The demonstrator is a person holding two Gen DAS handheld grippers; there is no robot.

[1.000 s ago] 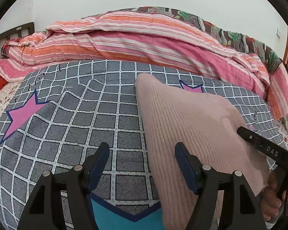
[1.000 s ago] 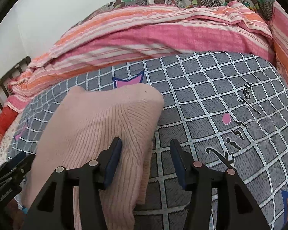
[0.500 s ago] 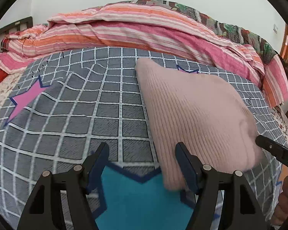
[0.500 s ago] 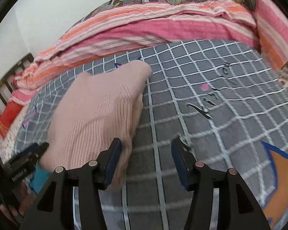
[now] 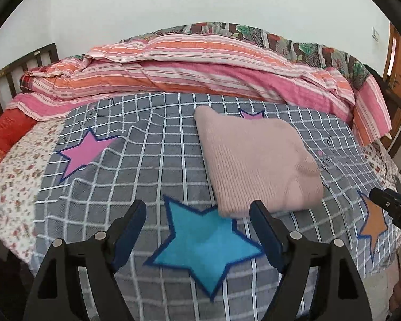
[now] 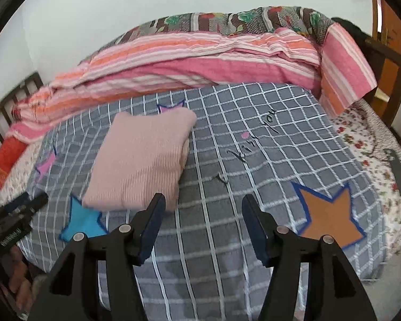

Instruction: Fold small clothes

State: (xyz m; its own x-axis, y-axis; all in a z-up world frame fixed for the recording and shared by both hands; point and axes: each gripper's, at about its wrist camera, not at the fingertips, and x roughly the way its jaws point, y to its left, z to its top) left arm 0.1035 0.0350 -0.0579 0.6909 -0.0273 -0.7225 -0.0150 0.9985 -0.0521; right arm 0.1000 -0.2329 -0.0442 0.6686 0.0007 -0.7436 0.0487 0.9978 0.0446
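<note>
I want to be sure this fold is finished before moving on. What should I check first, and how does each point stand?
1. Pink knit garment folded into a compact rectangle: ok.
2. It lies on the grey checked blanket, clear of the edge: ok.
3. Left gripper open, jaws just widened, nothing between them: ok.
4. Right gripper open, jaws just widened, nothing between them: ok.
5. Sleeves tucked inside the fold: cannot tell.
6. Another small garment waiting: cannot tell.

**Bed and what's on it**

Bed (image 5: 10, 176): floral sheet, gray checked blanket (image 5: 152, 160) with coloured stars spread over it. Folded pink sweater (image 5: 256, 160) lies flat on blanket, near edge touching the blue star (image 5: 203, 243). Striped pink-orange quilt (image 5: 200, 64) bunched along the far side. Red pillow (image 5: 5, 133) at far left.
</note>
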